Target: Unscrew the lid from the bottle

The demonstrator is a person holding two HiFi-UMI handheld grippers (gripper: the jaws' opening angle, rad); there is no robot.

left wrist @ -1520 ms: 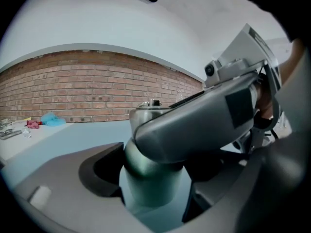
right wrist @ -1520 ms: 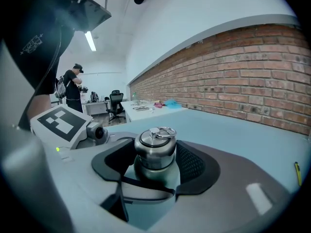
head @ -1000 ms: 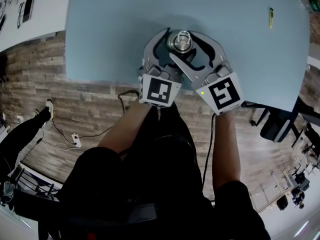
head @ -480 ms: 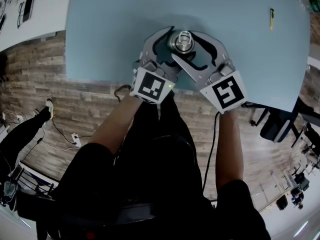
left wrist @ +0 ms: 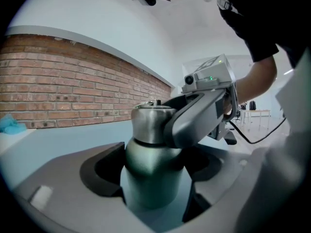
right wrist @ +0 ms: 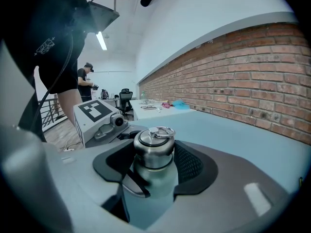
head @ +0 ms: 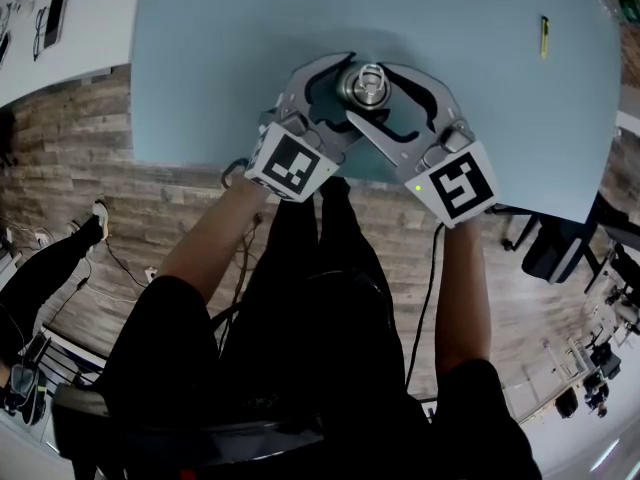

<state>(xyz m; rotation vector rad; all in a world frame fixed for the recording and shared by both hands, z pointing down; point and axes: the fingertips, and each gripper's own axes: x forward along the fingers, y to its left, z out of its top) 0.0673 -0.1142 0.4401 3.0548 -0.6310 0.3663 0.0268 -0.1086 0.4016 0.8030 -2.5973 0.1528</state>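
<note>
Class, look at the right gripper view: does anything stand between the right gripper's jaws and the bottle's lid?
Nothing visible does. The right gripper grips the lid directly; the left gripper clamps the bottle lower down, below the lid.

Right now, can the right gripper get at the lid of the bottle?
Yes, apparently: the right gripper is closed on the steel lid. The left gripper holds the bottle lower down, on its body, so it does not block the lid.
</note>
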